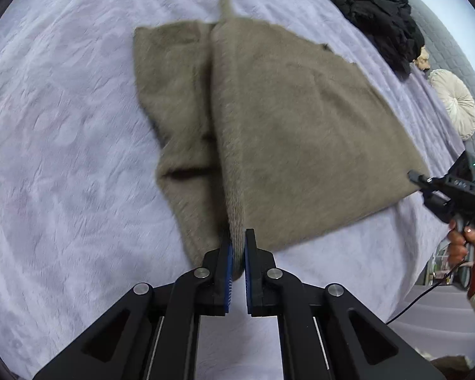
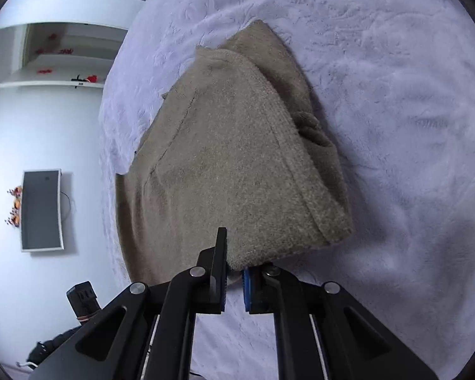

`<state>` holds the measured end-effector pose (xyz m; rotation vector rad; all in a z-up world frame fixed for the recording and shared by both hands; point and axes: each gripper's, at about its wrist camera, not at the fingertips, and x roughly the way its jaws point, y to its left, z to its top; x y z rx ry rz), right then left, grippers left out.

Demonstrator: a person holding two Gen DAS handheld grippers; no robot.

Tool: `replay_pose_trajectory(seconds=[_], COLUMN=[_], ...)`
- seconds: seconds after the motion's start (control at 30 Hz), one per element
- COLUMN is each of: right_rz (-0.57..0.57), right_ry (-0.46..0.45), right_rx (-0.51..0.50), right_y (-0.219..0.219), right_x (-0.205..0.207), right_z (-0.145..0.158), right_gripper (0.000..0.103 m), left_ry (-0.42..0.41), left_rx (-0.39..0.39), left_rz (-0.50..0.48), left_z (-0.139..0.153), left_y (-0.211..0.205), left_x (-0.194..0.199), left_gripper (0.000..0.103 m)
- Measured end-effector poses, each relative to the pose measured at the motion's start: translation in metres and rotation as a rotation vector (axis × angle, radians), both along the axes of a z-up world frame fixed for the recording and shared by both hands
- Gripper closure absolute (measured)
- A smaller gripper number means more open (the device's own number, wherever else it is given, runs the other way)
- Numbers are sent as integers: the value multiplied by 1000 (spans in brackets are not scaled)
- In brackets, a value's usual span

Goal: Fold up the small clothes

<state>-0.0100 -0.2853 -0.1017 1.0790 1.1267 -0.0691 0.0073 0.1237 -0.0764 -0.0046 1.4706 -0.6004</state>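
A fuzzy tan knit garment point(image 1: 294, 133) lies on a lavender bedspread point(image 1: 63, 158), one layer lifted and folded over another. My left gripper point(image 1: 238, 247) is shut on the garment's ribbed edge, which runs up between the blue pads. My right gripper point(image 2: 234, 266) is shut on another corner of the same garment point(image 2: 231, 164), which covers its right finger. The right gripper also shows in the left wrist view point(image 1: 421, 180), pinching the garment's far right corner, held by a hand.
A black heap of clothes point(image 1: 380, 19) and a round cream cushion point(image 1: 456, 101) lie at the bed's far right. In the right wrist view, a wall with white shelves point(image 2: 63, 60) and a monitor point(image 2: 41, 209) lies beyond the bed edge.
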Motion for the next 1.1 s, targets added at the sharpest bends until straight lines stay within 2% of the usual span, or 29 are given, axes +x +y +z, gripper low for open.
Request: replay_pose_trajectory(seconds=[0.07,0.13,0.2,0.27,0.33,0.37,0.4,0.43,0.47,0.53,0.6,0.63,0.8,0.9,1.03,1.07,1.1], right_rz=[0,18,56,64,90,120,157,188,229,310,397,445,647,708,741,747,751], right_ry=[45,103,144,152,174,198,219,220,206,163,109,84,10,-17,14,36,57], right_rx=[-25,-50,-70,-68,-108,-151,-195,-218,-237,-262,-264,-257,-246,-257,-306,-331,-366], right_y=[-6,-8,-7,-7,-3,1,9,17,29,56,93,113,226,281,318,325,329], right_x=[-2,-2,1,2,3,5,7,11,15,22,40,52,122,158,174,177,179], right_z=[-9,-28,-43,-43,-33,-26,-17,-8,3,21,31,34,25,16,6,1,-3], right_gripper=[95,95,95,94,85,72,60,57,56,53,52,51,50,50,50,55,74], left_ry=[23,50,48,26,-3,-23,-36,-59,-81,-110,-103,-102,-92,-96,-100,-107,-113], left_rx=[15,-34,-55,-58,-36,-13,9,45,67,82,92,121,195,222,202,194,187], left_rz=[39,111,153,183,191,196,201,214,228,255,285,306,348,366,415,428,438], left_z=[-16,-27,-28,-21,-12,-7,-5,0,3,9,8,6,-7,-17,-19,-16,-14], left_y=[12,25,31,33,35,35,36,38,42,47,53,58,78,89,104,110,113], left_x=[-4,-6,-8,-12,-16,-19,-20,-22,-25,-28,-29,-30,-39,-46,-54,-57,-58], left_gripper=[96,96,96,96,95,88,75,40,17,16,16,16,15,15,15,15,15])
